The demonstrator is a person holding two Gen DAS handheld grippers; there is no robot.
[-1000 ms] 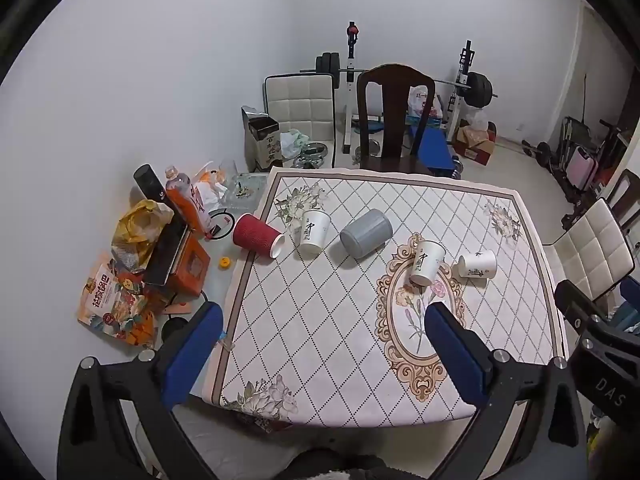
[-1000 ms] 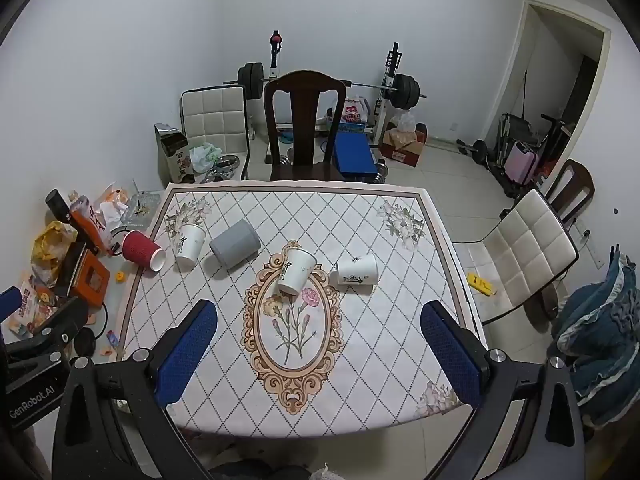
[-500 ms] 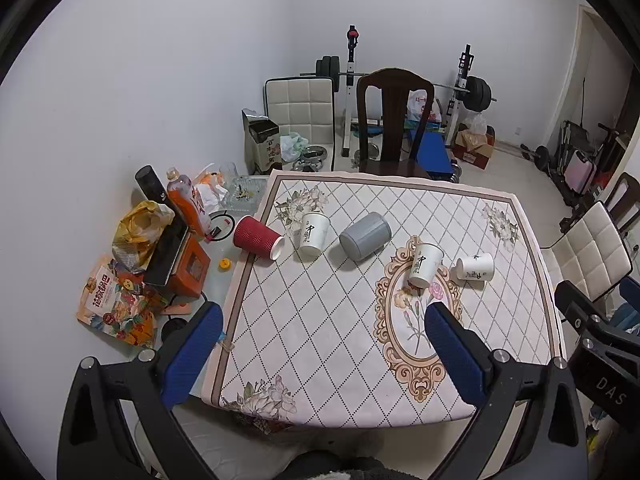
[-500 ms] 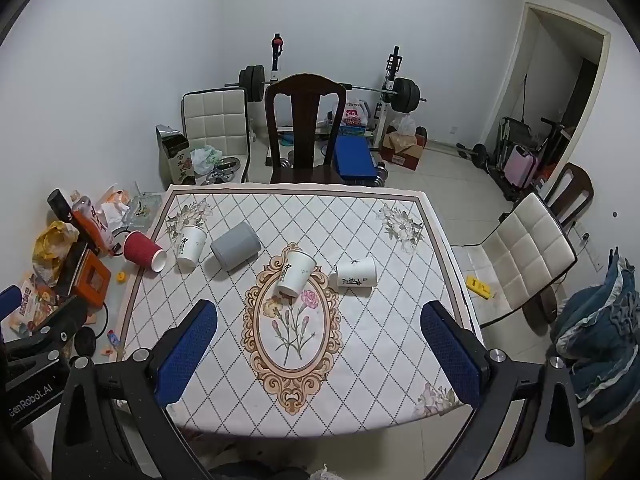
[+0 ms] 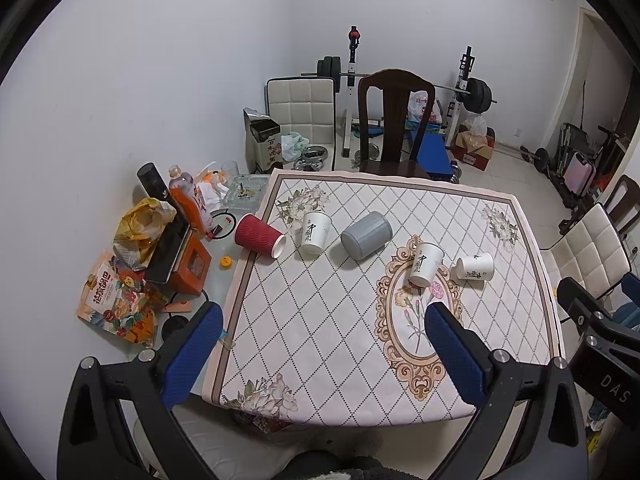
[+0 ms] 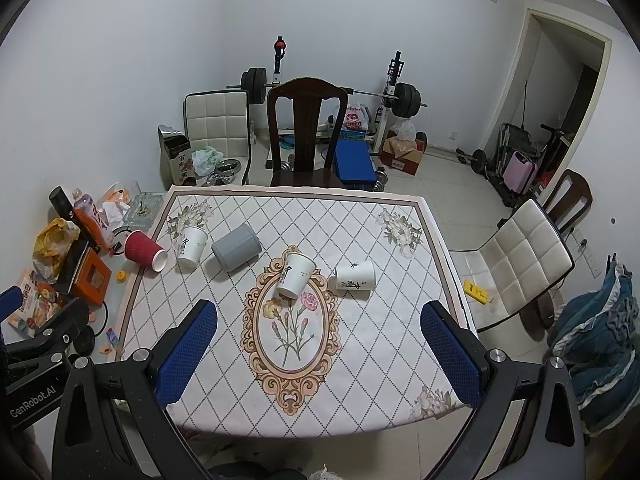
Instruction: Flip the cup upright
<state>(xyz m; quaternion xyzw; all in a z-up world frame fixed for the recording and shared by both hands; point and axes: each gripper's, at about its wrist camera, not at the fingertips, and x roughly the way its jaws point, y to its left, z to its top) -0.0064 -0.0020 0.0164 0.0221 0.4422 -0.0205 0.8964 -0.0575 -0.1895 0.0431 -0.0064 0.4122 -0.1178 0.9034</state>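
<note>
While five cups lie on the patterned bench point(image 6: 360, 364), none stands on its base: a red ribbed cup point(image 6: 144, 250) rests on its side at the left edge, its mouth facing the near side and its closed end past the edge. Just beside it lies a white cup with black lettering point(image 6: 191, 246), then a grey cup point(image 6: 236, 249) on its side. Another lettered white cup point(image 6: 295, 275) lies tilted on the oval flower medallion, and a small white cup point(image 6: 355, 275) lies on its side close to its right — whether the two touch is hard to tell. Both grippers hover over the near edge, well apart from every cup. The left gripper point(image 5: 320, 354) has its blue fingers point(image 5: 192, 354) spread wide, empty; the right gripper point(image 6: 320, 354) is likewise spread, gripping nothing. Beyond the far edge stands a dark wooden chair point(image 6: 306, 132), with a barbell rack point(image 6: 394, 92) behind it.
</note>
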